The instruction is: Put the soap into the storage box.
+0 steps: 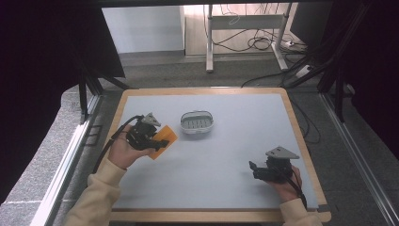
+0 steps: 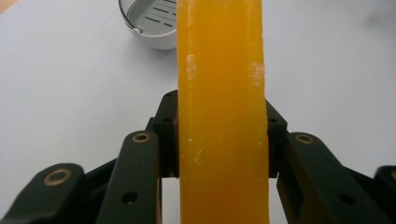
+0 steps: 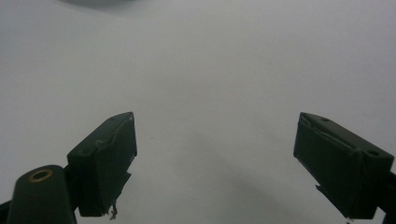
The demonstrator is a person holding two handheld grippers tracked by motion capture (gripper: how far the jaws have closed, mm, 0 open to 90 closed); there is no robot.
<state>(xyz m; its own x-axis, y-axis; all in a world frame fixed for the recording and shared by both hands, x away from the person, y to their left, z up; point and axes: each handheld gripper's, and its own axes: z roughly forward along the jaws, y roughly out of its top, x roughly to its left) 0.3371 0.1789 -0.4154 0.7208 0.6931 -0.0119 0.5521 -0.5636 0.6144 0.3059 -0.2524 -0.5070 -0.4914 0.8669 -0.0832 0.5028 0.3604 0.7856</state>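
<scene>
Left gripper (image 1: 157, 140) pinching translucent orange rectangular bar (image 2: 222, 116), near grey slotted oval dish (image 1: 197, 123), right gripper (image 1: 254, 170) spread over pale grey tabletop (image 1: 235, 141)

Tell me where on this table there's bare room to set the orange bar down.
Free: the middle stretch between the left gripper holding the orange bar and the open right gripper, and the far right part of the table beyond the grey slotted dish. Crowded: the near-left patch, where dish and bar sit close together.
</scene>
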